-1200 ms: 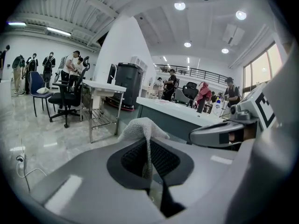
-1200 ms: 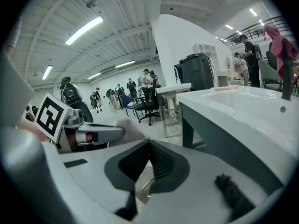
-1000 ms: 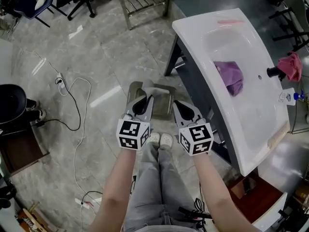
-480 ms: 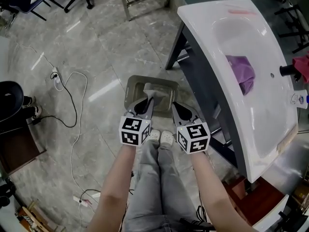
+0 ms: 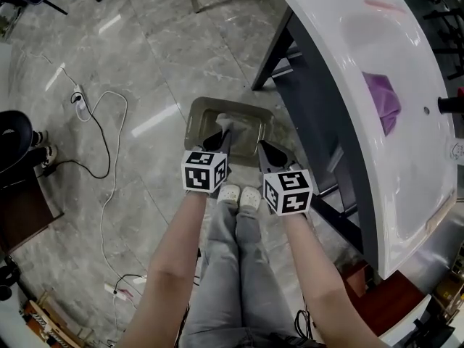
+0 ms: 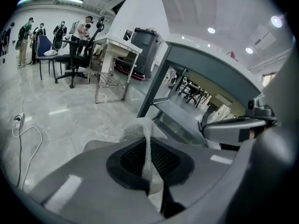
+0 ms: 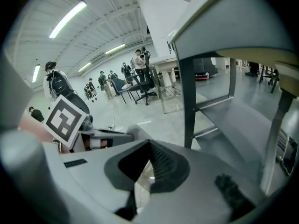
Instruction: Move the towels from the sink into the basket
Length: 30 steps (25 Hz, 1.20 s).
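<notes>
A grey-green basket [image 5: 197,119] stands on the floor beside the white sink [image 5: 341,42]. A purple towel [image 5: 385,102] lies in the sink's basin. My left gripper [image 5: 217,138] hangs low over the basket, shut on a white mesh towel [image 5: 226,124]. In the left gripper view that towel [image 6: 138,127] sticks up from between the closed jaws of the left gripper [image 6: 149,146]. My right gripper [image 5: 265,148] is beside it at the basket's right edge. In the right gripper view the right gripper [image 7: 149,146] has its jaws together at the tips, with nothing seen between them.
The sink's dark frame and legs [image 5: 273,49] stand right of the basket. A white cable [image 5: 110,158] runs over the floor at left, near a black object [image 5: 11,140]. The person's shoes [image 5: 239,194] are just behind the basket. People and chairs [image 6: 70,36] are far off.
Both grippers have sunk toward the basket, the left one carrying the white towel down with it. The purple towel has stayed in the sink.
</notes>
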Each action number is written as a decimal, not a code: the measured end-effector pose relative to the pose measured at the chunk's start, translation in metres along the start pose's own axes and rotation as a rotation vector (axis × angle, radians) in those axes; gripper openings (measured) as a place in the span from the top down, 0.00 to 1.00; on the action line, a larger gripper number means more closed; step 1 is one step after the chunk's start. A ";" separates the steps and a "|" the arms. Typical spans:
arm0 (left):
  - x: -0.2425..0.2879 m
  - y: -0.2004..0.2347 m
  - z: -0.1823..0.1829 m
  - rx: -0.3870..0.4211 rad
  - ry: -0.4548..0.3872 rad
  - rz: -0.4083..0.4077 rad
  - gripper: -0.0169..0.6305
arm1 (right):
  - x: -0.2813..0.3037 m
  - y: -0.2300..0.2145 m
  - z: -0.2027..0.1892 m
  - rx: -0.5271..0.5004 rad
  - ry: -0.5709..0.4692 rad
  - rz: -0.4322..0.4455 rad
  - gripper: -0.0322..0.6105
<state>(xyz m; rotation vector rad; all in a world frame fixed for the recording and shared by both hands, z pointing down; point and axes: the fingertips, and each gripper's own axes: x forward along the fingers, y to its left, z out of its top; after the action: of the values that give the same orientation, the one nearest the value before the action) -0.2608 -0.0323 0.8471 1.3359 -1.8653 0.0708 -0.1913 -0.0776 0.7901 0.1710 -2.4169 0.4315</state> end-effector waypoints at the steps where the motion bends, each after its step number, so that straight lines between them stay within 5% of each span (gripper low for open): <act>1: 0.004 0.005 -0.002 -0.017 0.006 0.010 0.94 | 0.003 -0.001 -0.002 0.002 0.006 0.001 0.92; 9: 0.024 0.023 -0.006 -0.130 0.018 0.015 0.80 | 0.011 -0.006 -0.005 -0.004 0.028 0.007 0.92; 15: 0.024 0.019 -0.007 -0.108 0.046 -0.007 0.77 | 0.008 -0.007 -0.005 0.009 0.030 0.006 0.92; 18: 0.019 0.016 -0.005 -0.097 0.047 -0.005 0.79 | 0.005 -0.007 0.000 0.010 0.024 0.004 0.92; 22: 0.014 0.013 -0.001 -0.078 0.041 0.004 0.96 | 0.001 -0.009 0.010 0.010 0.008 -0.002 0.92; 30: -0.006 -0.001 0.019 -0.078 0.025 -0.015 0.96 | -0.015 -0.001 0.031 0.009 -0.021 -0.001 0.92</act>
<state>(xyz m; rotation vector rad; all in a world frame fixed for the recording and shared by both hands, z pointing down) -0.2701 -0.0371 0.8304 1.2898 -1.8192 0.0069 -0.1982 -0.0894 0.7582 0.1813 -2.4362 0.4419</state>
